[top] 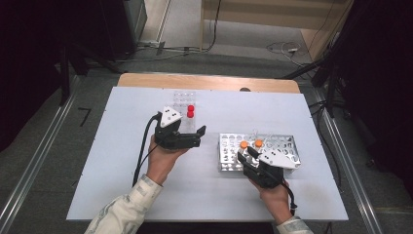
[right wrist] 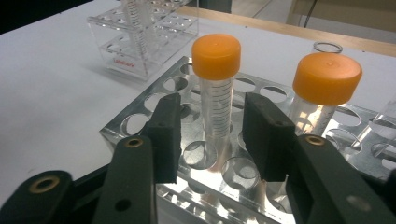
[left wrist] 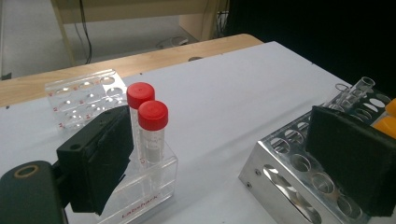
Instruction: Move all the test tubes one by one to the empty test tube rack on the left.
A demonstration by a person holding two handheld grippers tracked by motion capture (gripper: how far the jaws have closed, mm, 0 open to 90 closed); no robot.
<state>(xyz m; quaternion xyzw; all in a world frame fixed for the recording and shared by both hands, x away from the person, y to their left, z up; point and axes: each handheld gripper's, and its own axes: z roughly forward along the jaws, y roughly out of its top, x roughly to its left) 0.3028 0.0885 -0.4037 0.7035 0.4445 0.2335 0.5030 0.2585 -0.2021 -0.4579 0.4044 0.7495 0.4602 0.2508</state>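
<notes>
Right gripper view looks along the right tool (right wrist: 212, 135), whose two black jaws stand apart on either side of an orange-capped tube (right wrist: 216, 88) without touching it; a gap shows between each pad and the clear tube wall. That tube stands upright in a hole of the metal rack (right wrist: 140, 122). A second orange-capped tube (right wrist: 322, 93) stands in the same rack just to its right, and the rim of an uncapped glass tube (right wrist: 327, 46) shows beyond it. Farther off at the left sits a clear plastic rack (right wrist: 140, 44).

From the high view, the metal rack (top: 287, 146) lies on the right half of the white desk (top: 122, 180), with the two orange caps near its near-left part. The right tool (top: 246, 154) reaches over the rack's near edge, held by the person's right hand (top: 275, 197).

The left tool (top: 197, 137) is held by the left hand (top: 163, 163) near the middle of the desk, pointing right, between the two racks. In the left gripper view its jaws are spread wide with nothing between them: one jaw sits in front of the clear plastic rack (left wrist: 159, 186), the other in front of the metal rack (left wrist: 280, 163). Two red-capped tubes (left wrist: 152, 126) stand upright side by side at the near end of the clear rack. Bare wood of the desk's far edge (top: 204, 81) shows beyond the white surface.
</notes>
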